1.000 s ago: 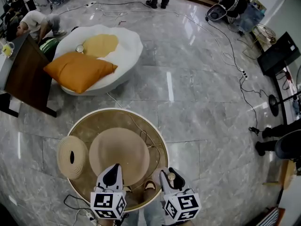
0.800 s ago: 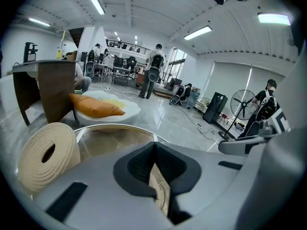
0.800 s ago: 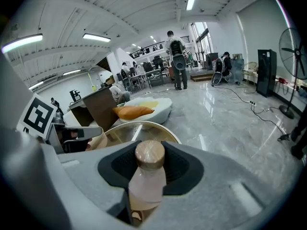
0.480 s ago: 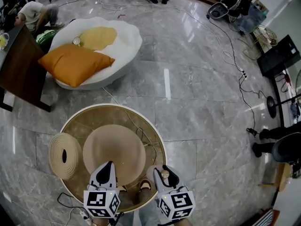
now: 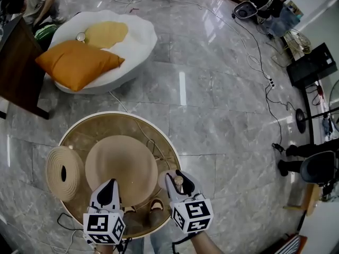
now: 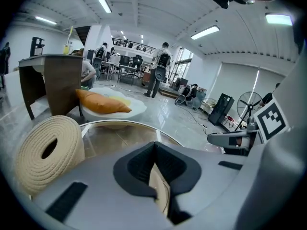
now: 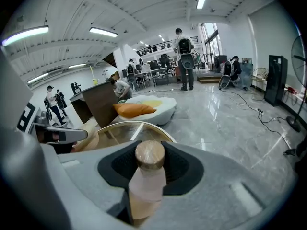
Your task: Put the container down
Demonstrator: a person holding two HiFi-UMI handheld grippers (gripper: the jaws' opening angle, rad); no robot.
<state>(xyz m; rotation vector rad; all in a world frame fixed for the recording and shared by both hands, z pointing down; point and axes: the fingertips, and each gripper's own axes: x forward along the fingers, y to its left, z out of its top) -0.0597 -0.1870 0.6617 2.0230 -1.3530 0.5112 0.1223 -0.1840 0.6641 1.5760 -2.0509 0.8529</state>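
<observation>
Head view: my right tool [image 5: 176,177] grips a small capped bottle [image 5: 178,180] at the near-right rim of the round glass surface [image 5: 114,115]. My left tool [image 5: 109,183] sits at the edge of a tan disc [image 5: 122,163], with a coil [image 5: 62,172] beside it.

Left gripper view: the jaws are pinched on a thin beige sliver, which I take for the disc's edge.

Right gripper view: the jaws clamp the bottle just under its wooden cap. I judge it light, rigid and smooth-sided. A narrow base could tip, so I would hold it there until it is seated.
</observation>
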